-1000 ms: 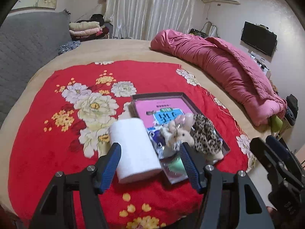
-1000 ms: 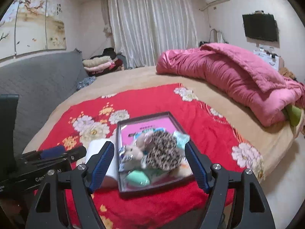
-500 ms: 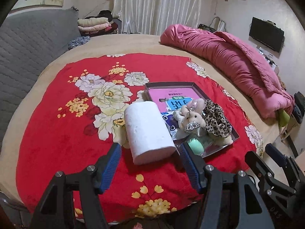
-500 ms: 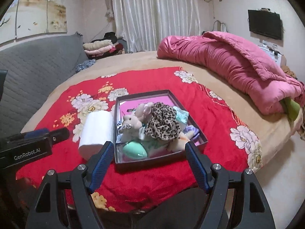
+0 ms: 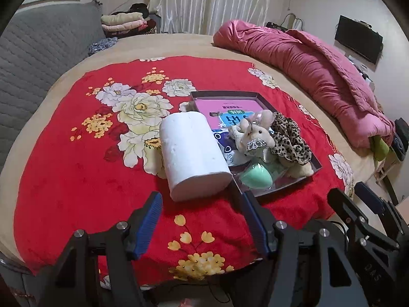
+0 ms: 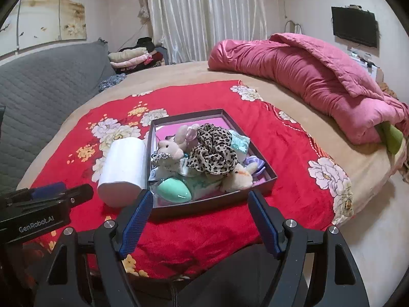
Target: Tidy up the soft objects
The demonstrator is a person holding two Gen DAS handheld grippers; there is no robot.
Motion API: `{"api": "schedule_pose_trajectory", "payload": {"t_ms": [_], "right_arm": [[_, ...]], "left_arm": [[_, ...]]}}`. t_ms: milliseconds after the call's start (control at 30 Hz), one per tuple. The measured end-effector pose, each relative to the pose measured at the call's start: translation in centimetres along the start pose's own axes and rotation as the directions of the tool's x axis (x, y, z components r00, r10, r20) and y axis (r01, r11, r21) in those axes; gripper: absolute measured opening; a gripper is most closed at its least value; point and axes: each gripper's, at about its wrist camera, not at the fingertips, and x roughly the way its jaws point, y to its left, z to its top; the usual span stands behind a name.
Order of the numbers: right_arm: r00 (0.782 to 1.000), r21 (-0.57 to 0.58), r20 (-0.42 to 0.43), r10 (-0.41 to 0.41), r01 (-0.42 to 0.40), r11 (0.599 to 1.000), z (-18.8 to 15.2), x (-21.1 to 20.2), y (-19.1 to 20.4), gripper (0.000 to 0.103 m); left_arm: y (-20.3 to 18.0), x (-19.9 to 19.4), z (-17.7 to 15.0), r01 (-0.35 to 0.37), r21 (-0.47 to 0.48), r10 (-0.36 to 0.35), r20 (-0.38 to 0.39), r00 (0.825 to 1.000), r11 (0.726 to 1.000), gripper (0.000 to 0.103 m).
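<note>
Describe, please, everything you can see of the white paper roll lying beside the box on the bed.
The white paper roll is a plump cylinder of soft, faintly dimpled tissue, with no core hole showing at its near flat end. It lies on its side on the red floral blanket, its long side against the left wall of the dark box. It lies beyond the open fingers, and neither gripper touches it.

Home bedroom: bed [image 6: 179, 74], pink quilt [image 6: 306, 64], curtains [image 6: 204, 12], wall TV [image 6: 354, 26].

Plush red blanket [image 5: 76, 179], soft paper roll [image 5: 194, 153], matt cardboard box [image 6: 212, 204]
</note>
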Motion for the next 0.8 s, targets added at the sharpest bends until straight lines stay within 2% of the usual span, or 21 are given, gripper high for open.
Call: {"api": "schedule_pose_trajectory", "payload": {"t_ms": [167, 800], "right_arm": [[1.0, -0.006, 0.001, 0.008, -0.008, 1.0, -0.2, 0.2, 0.0, 0.078], [1.0, -0.029, -0.018, 0.026, -0.026, 0.999, -0.5, 0.2, 1.1, 0.078]], "left_arm": [[0.2, -0.2, -0.2, -0.027, 0.0, 0.027, 0.013, 1.0, 1.0, 0.063], [-0.1, -0.5, -0.5, -0.047, 0.015, 0.047, 0.019, 0.999, 0.999, 0.063]]}}
